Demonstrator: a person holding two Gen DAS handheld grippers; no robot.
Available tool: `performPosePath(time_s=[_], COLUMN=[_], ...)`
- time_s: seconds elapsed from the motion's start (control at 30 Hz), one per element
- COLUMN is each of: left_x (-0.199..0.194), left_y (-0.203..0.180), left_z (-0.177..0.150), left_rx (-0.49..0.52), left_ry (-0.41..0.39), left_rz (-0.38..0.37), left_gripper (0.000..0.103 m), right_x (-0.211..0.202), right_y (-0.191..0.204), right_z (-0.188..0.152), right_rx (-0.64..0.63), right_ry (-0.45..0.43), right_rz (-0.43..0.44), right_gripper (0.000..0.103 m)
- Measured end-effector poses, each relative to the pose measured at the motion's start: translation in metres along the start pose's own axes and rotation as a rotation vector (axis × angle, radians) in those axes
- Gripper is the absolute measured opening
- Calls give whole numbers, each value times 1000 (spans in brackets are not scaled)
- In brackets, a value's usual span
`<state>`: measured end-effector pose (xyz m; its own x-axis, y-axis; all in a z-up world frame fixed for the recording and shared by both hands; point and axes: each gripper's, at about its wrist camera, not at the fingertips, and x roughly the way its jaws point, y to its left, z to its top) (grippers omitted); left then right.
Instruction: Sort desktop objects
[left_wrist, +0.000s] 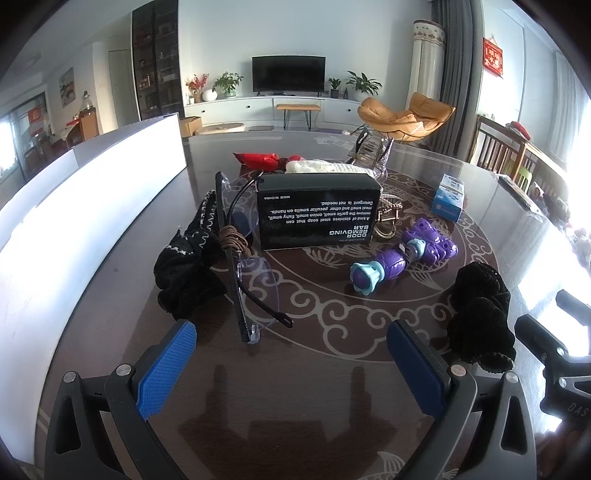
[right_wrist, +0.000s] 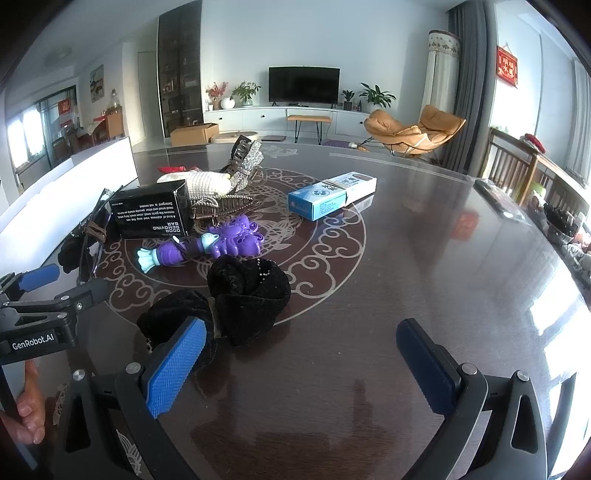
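Observation:
My left gripper (left_wrist: 291, 339) is open and empty above the dark table, just short of clear glasses (left_wrist: 245, 266) with a brown cord wound on them. Beyond them stands a black box (left_wrist: 317, 210), with a black knitted cloth (left_wrist: 188, 266) to its left and a purple toy (left_wrist: 402, 258) to its right. My right gripper (right_wrist: 299, 343) is open and empty; its left finger (right_wrist: 173, 369) is beside a black velvet bow (right_wrist: 236, 299), which also shows in the left wrist view (left_wrist: 480, 314). A blue box (right_wrist: 328, 194) lies farther back.
A long white box (left_wrist: 74, 199) runs along the table's left side. Rhinestone hair clips (right_wrist: 243, 162), a white knitted item (right_wrist: 207, 182) and a red bag (left_wrist: 258, 159) lie behind the black box. Wooden chairs (right_wrist: 517, 162) stand at the right edge.

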<state>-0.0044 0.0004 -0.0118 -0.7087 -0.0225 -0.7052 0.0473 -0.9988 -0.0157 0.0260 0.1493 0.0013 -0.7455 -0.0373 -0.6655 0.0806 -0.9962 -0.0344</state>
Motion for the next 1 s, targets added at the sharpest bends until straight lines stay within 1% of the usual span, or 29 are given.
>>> performPosePath(time_s=[0.23,0.43,0.7,0.8,0.9,1.0], left_x=[-5,-7,-8,-8,-7,-5], left_y=[9,19,28,32,35,36], left_z=[0,-1,-3,-3,-4,-4], left_rx=[-37,-55,-71,-83,-92,-98], left_ry=[-19,-5,8,10,13,22], left_rz=[24,75,100,104,104,101], left_gripper=[103,103,103,103,103,103], right_x=[-1,-1,-1,-6,-15,-15], right_y=[-2,-4,-3,-3,-5,0], right_z=[0,0,0,0,-2,-1], right_rx=[11,17,13,13,15,-5], right_ry=[-3,1,-3,-25,-70,-74], right_rz=[6,8,13,30,74,106], right_gripper=[103,103,103,103,103,103])
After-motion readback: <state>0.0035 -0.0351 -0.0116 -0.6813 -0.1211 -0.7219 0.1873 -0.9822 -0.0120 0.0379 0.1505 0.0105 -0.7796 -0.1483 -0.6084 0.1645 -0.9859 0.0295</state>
